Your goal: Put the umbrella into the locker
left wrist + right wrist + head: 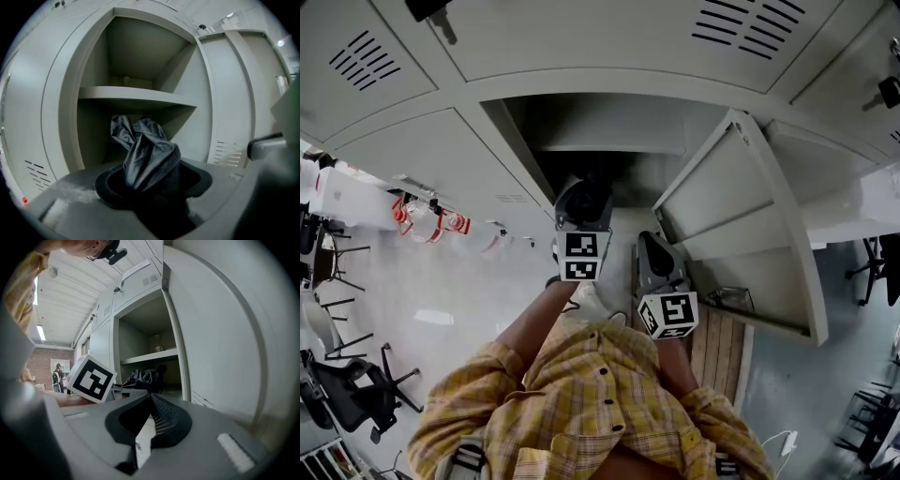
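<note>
The black folded umbrella [147, 154] sticks out forward from my left gripper [150, 185], whose jaws are shut on its rumpled fabric. Its tip points into the open locker [609, 141], below the inner shelf [136, 96]. In the head view the left gripper [584, 211] is at the mouth of the opening, with the umbrella [587, 195] dark against it. My right gripper [656, 258] hangs a little behind and to the right, beside the open door [741, 216]. Its jaws [151, 397] meet at the tips with nothing between them. From there the umbrella [143, 377] shows ahead.
A small object [156, 349] stands on the locker's shelf. Shut locker doors surround the opening. The open door swings out on the right, over wooden slats [722, 347] on the floor. Office chairs [347, 384] stand far left. A person [58, 376] is in the distance.
</note>
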`<state>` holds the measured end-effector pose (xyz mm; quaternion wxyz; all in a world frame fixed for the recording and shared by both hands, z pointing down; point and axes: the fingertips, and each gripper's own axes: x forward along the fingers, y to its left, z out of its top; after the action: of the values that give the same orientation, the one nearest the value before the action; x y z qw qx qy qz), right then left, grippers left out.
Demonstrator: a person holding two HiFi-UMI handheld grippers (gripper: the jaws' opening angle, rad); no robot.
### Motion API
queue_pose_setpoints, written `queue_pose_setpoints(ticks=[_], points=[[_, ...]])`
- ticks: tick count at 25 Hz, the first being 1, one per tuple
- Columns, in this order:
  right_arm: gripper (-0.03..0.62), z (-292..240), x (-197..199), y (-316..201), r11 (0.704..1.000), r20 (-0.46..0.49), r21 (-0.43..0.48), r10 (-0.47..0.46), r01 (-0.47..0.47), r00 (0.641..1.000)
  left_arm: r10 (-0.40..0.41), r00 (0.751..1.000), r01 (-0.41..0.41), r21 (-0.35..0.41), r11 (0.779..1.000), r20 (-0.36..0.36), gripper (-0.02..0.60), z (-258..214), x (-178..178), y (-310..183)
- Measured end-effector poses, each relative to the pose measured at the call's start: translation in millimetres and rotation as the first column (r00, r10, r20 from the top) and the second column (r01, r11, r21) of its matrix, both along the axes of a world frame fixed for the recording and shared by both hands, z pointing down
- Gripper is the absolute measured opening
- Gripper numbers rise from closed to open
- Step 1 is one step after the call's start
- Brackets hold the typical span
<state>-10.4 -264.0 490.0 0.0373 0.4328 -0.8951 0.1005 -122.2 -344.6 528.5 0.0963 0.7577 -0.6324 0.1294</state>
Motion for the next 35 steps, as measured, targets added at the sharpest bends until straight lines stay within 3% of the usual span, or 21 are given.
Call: queue_pose_setpoints(ticks=[14,35], points=[[-0.002,8.3,-1.1,-7.7,1.000,-0.010,-0.017,0.009,-0.010,1.000,0.023,0.998,-0.022,-0.018,1.000,0.065,0.250,20.4,-0.9,-44.5],[-0.002,14.3,1.0,-12.7,0.999,-0.020,-0.032,0.029,-0.029,0.999,0.021,0.998,-0.015,-0.100,0.995,0.063,0.250,59.6,-1.7,-76.0]])
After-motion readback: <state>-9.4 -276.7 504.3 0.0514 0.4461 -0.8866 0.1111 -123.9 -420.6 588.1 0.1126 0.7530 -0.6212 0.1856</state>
